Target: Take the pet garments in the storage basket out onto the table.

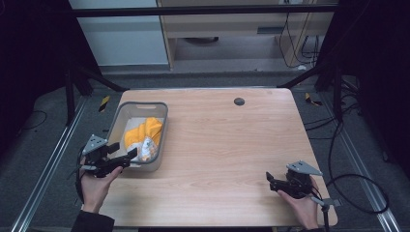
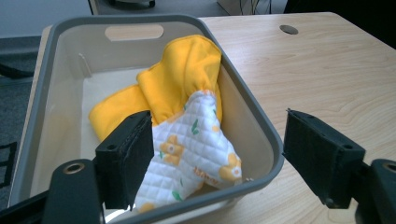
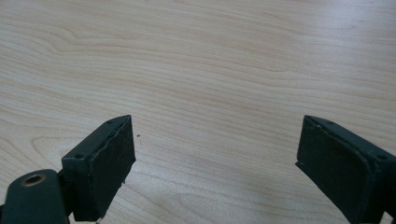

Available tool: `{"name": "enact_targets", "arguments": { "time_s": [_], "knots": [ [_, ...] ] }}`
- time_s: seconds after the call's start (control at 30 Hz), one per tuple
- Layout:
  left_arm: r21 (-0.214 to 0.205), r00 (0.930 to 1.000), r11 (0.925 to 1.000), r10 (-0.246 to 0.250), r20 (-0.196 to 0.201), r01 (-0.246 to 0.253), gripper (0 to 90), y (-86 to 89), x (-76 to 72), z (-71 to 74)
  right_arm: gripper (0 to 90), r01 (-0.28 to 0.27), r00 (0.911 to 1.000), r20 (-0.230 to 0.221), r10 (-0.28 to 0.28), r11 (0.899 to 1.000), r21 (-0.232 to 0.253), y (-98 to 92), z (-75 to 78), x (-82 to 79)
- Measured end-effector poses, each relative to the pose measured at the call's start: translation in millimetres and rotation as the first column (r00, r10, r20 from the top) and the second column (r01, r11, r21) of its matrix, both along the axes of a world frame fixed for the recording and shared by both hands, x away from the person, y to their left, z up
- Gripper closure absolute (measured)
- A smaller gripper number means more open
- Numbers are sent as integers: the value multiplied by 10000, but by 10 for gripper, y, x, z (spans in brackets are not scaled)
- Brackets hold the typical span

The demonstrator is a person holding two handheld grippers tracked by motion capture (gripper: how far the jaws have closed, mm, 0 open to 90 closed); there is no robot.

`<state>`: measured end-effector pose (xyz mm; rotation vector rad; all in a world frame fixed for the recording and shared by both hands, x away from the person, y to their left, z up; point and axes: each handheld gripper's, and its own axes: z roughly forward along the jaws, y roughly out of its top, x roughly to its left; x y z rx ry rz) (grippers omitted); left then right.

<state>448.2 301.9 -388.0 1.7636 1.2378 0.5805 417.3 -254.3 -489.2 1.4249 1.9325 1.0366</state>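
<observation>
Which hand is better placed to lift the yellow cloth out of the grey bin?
Left. The left tongs are open at the grey plastic bin, facing the yellow and white floral quilted cloth. The right tongs, also open, sit far across the wooden table.

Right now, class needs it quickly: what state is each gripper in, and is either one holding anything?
Left gripper: open, holding nothing, at the near rim of the bin with the yellow cloth.
Right gripper: open, holding nothing, over the table.
</observation>
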Motion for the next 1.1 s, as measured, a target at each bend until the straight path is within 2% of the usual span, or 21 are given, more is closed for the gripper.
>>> {"name": "enact_targets", "arguments": {
  "time_s": [0.37, 0.47, 0.6, 0.83, 0.93, 1.1],
  "knots": [
    [280, 9994, 9995, -149, -311, 157, 257, -105, 215, 64, 113, -11, 10000, -60, 11, 10000, -16, -11, -4, 1],
    [439, 9981, 9989, -128, -597, 155, 266, -129, 301, 37, 113, -40, 9999, -106, 40, 10000, -11, -9, -7, 3],
    [445, 9966, 9989, -72, -825, 109, 276, -121, 371, -1, 113, -73, 9999, -122, 72, 10000, -33, -4, -8, -3],
    [527, 9942, 9986, -8, -1080, 65, 289, -85, 436, -19, 114, -78, 9999, -139, 77, 10000, -55, -2, -9, 1],
    [754, 9916, 9971, -20, -1292, 119, 296, -107, 494, -36, 114, -89, 9999, -144, 88, 9999, -60, -1, -9, 2],
    [819, 9889, 9963, -125, -1481, 249, 316, -154, 559, -46, 115, -109, 9998, -170, 108, 9999, -57, 0, -9, 0]
  ]
}}
